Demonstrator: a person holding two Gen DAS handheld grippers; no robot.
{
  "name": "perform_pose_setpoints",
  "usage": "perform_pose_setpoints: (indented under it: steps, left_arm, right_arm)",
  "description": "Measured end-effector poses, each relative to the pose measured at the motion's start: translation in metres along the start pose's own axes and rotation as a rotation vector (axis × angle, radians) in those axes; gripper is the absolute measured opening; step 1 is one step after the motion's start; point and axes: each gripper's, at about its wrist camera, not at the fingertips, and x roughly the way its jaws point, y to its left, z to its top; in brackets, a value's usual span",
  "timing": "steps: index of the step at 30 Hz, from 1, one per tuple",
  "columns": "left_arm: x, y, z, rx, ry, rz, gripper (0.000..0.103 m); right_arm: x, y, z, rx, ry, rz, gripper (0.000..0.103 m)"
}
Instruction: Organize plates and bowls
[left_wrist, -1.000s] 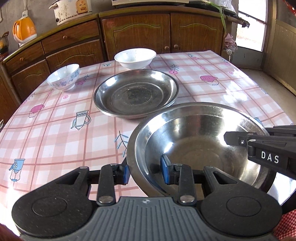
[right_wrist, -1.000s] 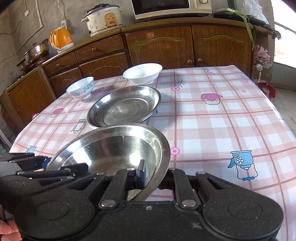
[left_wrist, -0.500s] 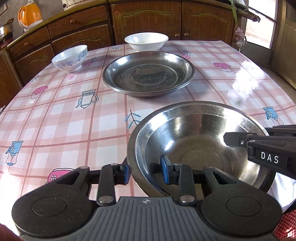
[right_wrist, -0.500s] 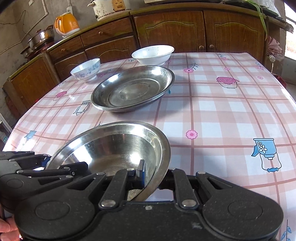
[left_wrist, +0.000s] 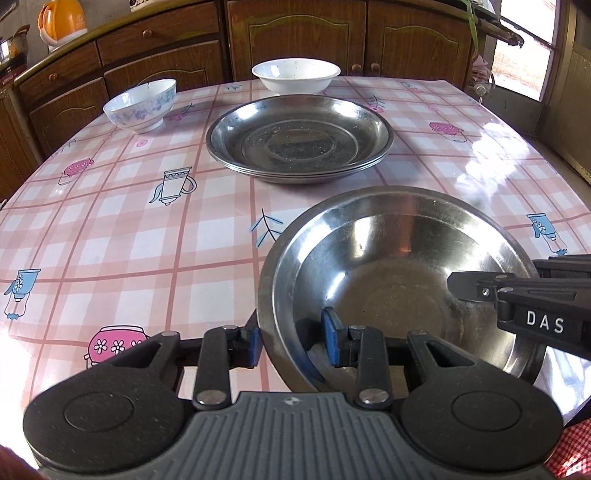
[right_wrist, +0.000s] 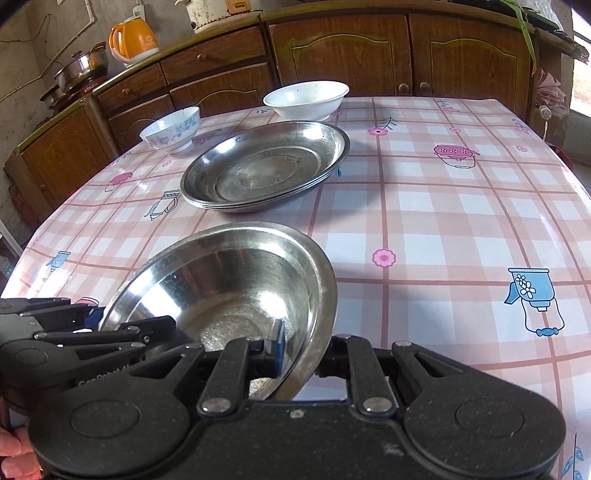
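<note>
Steel bowl (left_wrist: 399, 280) rim straddled by both downward-angled grippers, left gripper (left_wrist: 290, 341) clamping it, right gripper (right_wrist: 303, 349) jaws just loosening.

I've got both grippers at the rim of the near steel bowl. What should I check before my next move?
1. Left gripper clamps the steel bowl rim: ok.
2. Right gripper released: its jaws have just been opening, with the rim between them; cannot tell whether the pads are clear.
3. Bowl resting on the table: cannot tell.
4. Top of the plate stack empty: ok.
5. Cloth between bowl and stack bare: ok.
</note>
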Motion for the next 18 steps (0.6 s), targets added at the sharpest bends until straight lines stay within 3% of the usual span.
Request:
perform_pose_setpoints:
  steps: [6,13,17,18]
  left_arm:
    - [-0.002,0.0,0.0,-0.011,-0.001,-0.013,0.039]
    - [-0.005,0.003,0.001,-0.037,-0.013,-0.013,0.056]
    - [-0.008,0.005,0.002,-0.048,-0.024,-0.02,0.064]
    - [-0.008,0.004,0.002,-0.05,-0.025,-0.019,0.065]
  right_arm:
    - [-0.004,-0.003,0.0,0.011,-0.006,-0.013,0.034]
    - [-0.01,-0.005,0.002,0.015,-0.028,-0.022,0.042]
    - [-0.015,-0.008,0.005,0.02,-0.051,-0.027,0.051]
    - [-0.017,-0.009,0.006,0.024,-0.056,-0.028,0.058]
